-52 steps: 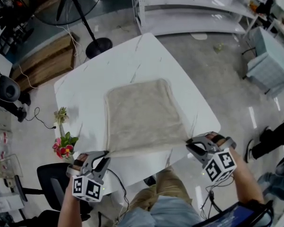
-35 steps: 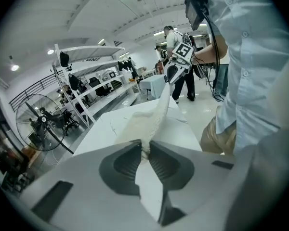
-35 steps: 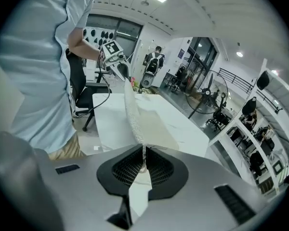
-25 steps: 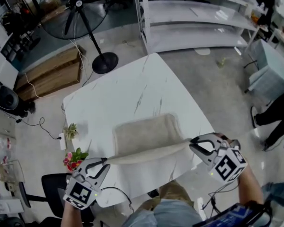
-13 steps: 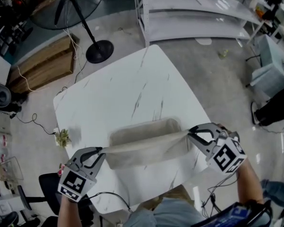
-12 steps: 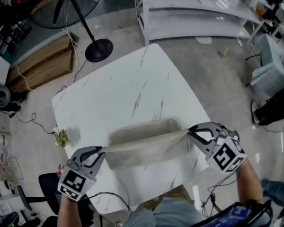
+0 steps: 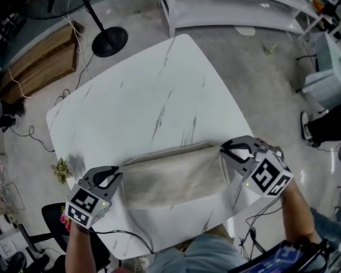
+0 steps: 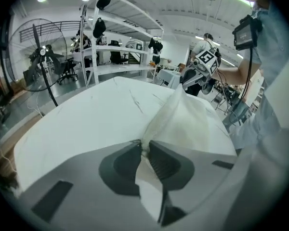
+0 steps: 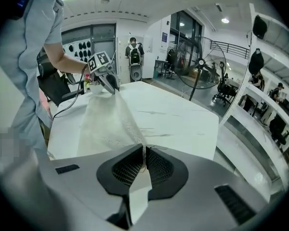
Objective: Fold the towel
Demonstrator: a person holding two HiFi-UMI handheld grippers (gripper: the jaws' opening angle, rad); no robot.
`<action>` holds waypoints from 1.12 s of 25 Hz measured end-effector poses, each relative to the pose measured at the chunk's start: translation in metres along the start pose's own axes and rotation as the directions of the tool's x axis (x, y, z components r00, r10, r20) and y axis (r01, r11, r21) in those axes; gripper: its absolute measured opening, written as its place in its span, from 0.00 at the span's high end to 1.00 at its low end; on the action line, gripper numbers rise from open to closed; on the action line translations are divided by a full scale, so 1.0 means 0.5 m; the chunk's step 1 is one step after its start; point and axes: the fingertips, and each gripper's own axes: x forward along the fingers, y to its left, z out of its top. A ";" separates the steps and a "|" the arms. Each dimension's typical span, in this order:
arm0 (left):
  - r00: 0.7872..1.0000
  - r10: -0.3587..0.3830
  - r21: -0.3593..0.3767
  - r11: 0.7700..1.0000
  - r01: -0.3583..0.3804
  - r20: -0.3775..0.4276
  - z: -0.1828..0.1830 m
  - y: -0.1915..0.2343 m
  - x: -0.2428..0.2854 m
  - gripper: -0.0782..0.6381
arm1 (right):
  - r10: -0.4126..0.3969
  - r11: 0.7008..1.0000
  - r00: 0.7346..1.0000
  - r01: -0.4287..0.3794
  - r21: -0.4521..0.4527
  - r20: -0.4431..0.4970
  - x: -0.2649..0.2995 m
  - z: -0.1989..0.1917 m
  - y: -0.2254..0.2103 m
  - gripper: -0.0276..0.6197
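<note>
Nearest: left gripper [image 7: 117,176], fingers [image 8: 127,161] closed on one end corner of the towel [image 7: 173,180]. The cloth runs out between the pads and a small flap hangs back behind them. The right gripper [image 7: 223,150] has its fingers [image 9: 160,168] clamped the same way on the opposite corner, with the cloth pinched thin between the ribbed pads. Neither pair shows any gap beyond the cloth.

Reason for the hold, as I read it: gripping two corners at once keeps the carried edge stretched straight between the hands, so the upper layer goes over the lower one without bunching. Both grippers tilt down toward the bench [image 7: 142,98], which suits laying that edge flat. Letting go looks like the next step and is not yet done.

Towel location: on the part of the bench closest to the person, lying across between the two grippers. The held edge is on the far side of the cloth and the body lies toward the person. In each gripper view the cloth climbs from the bench up to the fingers, so the pinched corners sit slightly off the surface. The middle appears to rest on the bench.

Towel appearance: pale beige with a soft nubbly pile and a thicker hem along the held edge. It shows as a wide, short band, consistent with one fold across. The near edge is slightly bowed. No heavy creases seen.

Farther off: the bench top is white with thin dark veins. Beyond it are a fan stand [image 7: 109,40] on the floor and white shelving [image 7: 233,13].
</note>
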 end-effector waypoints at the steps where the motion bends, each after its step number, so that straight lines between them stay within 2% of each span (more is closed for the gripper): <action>1: 1.000 -0.013 -0.024 1.000 0.013 -0.006 -0.004 0.005 0.009 0.82 | 0.009 1.000 1.000 -0.009 0.016 -0.004 0.008 -0.004 -0.004 0.90; 7: 0.996 -0.064 -0.161 0.986 0.052 -0.069 -0.031 0.030 0.046 0.80 | 0.057 0.995 0.998 -0.054 0.082 -0.033 0.045 -0.030 -0.022 0.90; 12: 0.994 -0.049 -0.188 0.982 0.030 -0.097 -0.038 0.051 0.067 0.77 | 0.071 0.993 0.994 -0.063 0.099 -0.079 0.081 -0.050 -0.032 0.90; 14: 0.994 -0.052 -0.223 0.974 0.029 -0.098 -0.037 0.054 0.070 0.77 | 0.070 0.993 0.993 -0.060 0.099 -0.099 0.094 -0.060 -0.033 0.90; 16: 0.995 -0.057 -0.289 0.957 0.032 -0.078 -0.038 0.060 0.071 0.78 | 0.063 0.995 0.991 -0.052 0.091 -0.118 0.108 -0.070 -0.032 0.90; 20: 0.998 -0.065 -0.428 0.902 0.053 -0.012 -0.035 0.068 0.068 0.77 | 0.032 0.997 0.986 -0.020 0.075 -0.166 0.124 -0.079 -0.039 0.90; 22: 0.999 -0.045 -0.451 0.891 0.049 0.019 -0.028 0.070 0.060 0.67 | 0.034 0.994 0.984 -0.015 0.104 -0.175 0.126 -0.082 -0.038 0.90; 24: 0.999 -0.015 -0.437 0.899 0.030 0.037 -0.022 0.071 0.047 0.52 | 0.038 0.989 0.988 -0.015 0.149 -0.150 0.122 -0.077 -0.037 0.89; 28: 0.993 0.090 -0.380 0.923 -0.054 0.078 0.002 0.078 -0.002 0.49 | 0.000 0.964 1.000 0.001 0.267 -0.004 0.077 -0.031 -0.061 0.80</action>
